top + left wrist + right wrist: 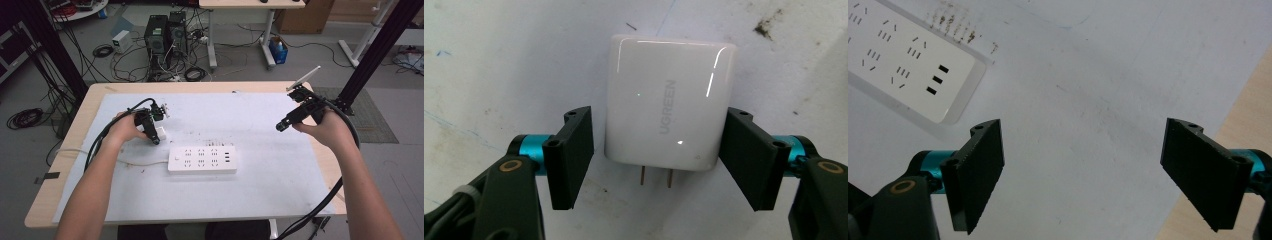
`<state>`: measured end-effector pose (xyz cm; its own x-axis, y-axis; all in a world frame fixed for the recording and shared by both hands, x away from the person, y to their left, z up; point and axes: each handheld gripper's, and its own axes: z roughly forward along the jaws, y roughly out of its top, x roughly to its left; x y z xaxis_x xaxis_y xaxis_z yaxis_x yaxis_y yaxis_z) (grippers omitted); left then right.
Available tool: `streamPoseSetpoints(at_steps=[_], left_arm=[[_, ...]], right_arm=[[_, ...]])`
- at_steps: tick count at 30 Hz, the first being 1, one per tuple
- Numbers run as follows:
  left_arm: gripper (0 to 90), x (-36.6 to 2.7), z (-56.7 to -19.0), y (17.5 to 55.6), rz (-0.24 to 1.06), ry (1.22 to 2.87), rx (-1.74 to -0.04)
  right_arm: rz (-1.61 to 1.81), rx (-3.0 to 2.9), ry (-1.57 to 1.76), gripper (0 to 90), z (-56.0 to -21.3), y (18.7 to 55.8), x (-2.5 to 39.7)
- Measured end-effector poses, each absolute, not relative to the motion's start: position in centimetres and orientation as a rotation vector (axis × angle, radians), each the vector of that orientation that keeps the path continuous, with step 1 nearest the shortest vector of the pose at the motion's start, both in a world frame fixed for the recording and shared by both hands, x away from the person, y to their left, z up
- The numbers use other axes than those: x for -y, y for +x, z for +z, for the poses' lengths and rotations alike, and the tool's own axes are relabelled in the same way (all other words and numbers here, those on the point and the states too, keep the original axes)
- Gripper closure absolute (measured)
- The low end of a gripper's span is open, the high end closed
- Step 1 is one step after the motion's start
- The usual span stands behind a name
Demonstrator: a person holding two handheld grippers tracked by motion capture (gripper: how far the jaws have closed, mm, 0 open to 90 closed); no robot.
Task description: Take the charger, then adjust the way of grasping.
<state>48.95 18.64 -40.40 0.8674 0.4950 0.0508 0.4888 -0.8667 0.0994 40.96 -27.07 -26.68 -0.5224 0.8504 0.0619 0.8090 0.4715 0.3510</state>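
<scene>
A white UGREEN charger [669, 100] lies flat on the white mat, its two metal prongs pointing back toward the camera in the left gripper view. My left gripper [659, 122] is open and straddles it: the right jaw is at the charger's side, the left jaw stands a small gap off. From above, the charger [161, 133] sits just left of a white power strip [202, 159], with the left gripper [155, 136] over it. My right gripper [281, 126] hovers open and empty above the mat's right side. Its own view [1083, 135] shows the power strip [903, 60] at upper left.
The strip's white cord [140, 162] runs left across the white mat [250, 195]. The wooden table edge [1248, 115] lies close on the right. Beyond the table's far edge, computer towers [165, 35] and cables stand on the floor.
</scene>
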Motion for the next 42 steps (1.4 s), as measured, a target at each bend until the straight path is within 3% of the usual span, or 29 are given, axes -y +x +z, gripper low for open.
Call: streamPoseSetpoints(at_steps=[3, 13, 25, 35, 42], left_arm=[[40.9, -18.6, -40.6, 48.9, 0.114, 2.952, -0.775], [42.1, -18.6, -40.1, 48.8, 0.152, 2.945, -0.776], [42.3, -19.6, -31.1, 45.1, 0.18, 2.807, -0.773], [42.2, -19.2, -26.9, 42.6, 0.228, 2.816, -0.731], [42.2, -17.1, -25.7, 40.5, 0.263, 2.776, -0.569]], right_arm=[[0.518, -2.595, 1.46, 17.1, -26.8, 40.9, 27.1], [0.512, -2.587, 1.459, 17.2, -26.8, 40.8, 27.1], [0.502, -2.592, 1.458, 17.2, -26.3, 40.8, 26.3], [0.486, -2.596, 1.455, 17.1, -25.0, 40.4, 25.3], [0.625, -2.637, 1.597, 17.0, -24.2, 40.3, 25.3]])
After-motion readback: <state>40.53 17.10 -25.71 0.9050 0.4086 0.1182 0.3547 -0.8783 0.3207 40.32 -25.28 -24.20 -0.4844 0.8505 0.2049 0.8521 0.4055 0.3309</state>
